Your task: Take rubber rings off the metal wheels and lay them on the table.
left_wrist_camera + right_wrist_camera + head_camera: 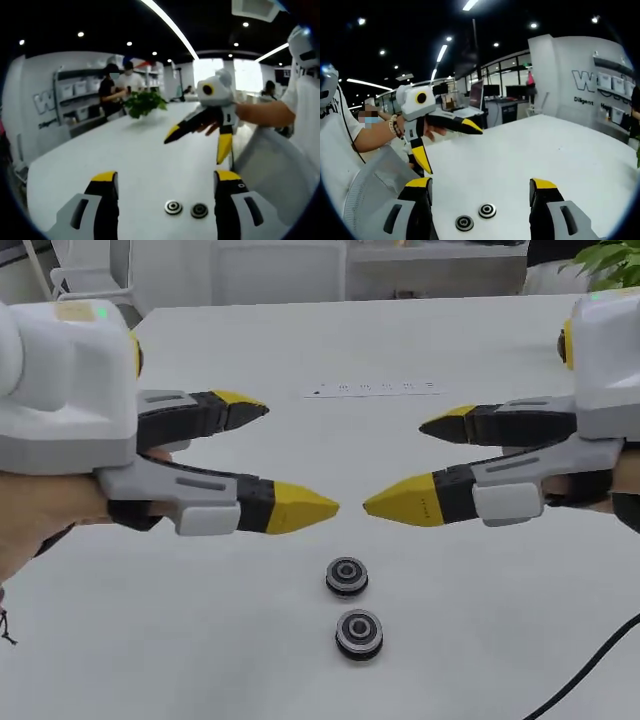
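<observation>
Two small metal wheels with dark rubber rings lie flat on the white table, one (347,577) just behind the other (359,633). They show as a pair in the left gripper view (173,207) (199,210) and in the right gripper view (464,222) (487,210). My left gripper (297,458) (166,176) and right gripper (396,466) (480,182) hover above the table, tips pointing at each other, both open and holding nothing. The wheels sit below and in front of the tips. Each gripper also sees the other: the right gripper (195,150), the left gripper (453,150).
A white strip with markings (375,388) lies further back on the table. A black cable (590,665) crosses the front right corner. A green plant (610,260) (145,102) stands at the far edge. People stand by shelves in the background.
</observation>
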`<state>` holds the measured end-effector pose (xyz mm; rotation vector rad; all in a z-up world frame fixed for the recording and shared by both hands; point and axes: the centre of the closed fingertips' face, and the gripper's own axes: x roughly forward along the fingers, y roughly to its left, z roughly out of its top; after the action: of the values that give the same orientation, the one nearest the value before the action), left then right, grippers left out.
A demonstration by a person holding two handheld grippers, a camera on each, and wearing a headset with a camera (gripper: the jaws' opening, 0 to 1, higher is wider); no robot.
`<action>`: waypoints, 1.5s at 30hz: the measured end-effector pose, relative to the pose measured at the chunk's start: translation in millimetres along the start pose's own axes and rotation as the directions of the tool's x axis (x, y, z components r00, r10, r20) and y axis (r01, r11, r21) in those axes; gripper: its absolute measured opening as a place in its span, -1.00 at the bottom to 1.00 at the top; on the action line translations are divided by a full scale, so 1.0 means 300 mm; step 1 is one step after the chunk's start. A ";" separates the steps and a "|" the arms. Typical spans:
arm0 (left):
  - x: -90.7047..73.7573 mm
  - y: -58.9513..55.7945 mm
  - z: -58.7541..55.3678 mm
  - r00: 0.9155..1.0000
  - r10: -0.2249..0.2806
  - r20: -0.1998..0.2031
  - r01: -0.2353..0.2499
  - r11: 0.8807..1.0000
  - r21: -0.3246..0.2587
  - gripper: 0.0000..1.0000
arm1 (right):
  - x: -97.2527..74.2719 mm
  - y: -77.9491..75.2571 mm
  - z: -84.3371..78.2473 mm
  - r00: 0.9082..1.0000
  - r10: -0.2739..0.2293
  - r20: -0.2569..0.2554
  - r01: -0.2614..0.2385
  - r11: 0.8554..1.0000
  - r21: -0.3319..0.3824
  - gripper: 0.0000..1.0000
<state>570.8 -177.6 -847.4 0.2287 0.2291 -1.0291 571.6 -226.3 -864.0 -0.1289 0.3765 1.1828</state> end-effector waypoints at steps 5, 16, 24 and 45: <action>0.051 -0.020 -0.029 1.000 -0.025 0.001 0.025 1.000 0.002 0.55 | 0.019 0.003 -0.047 1.000 0.031 0.003 -0.031 0.999 0.035 0.55; 0.093 -0.039 -0.123 0.999 -0.037 0.000 0.037 0.999 -0.038 0.36 | 0.054 0.020 -0.145 0.997 0.078 -0.021 -0.076 0.995 0.067 0.48; 0.078 -0.029 -0.194 0.998 -0.023 -0.050 0.021 0.998 -0.056 0.27 | 0.077 0.064 -0.247 0.987 0.125 -0.101 -0.111 0.985 0.133 0.43; 0.136 -0.154 -0.308 0.976 -0.150 -0.158 0.149 0.989 -0.019 -0.05 | 0.125 0.142 -0.439 0.931 0.189 -0.312 -0.176 0.982 0.069 0.04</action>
<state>543.7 -206.8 -951.0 0.2913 0.3994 -1.1600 515.7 -215.9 -995.5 -0.2560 0.7076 1.3408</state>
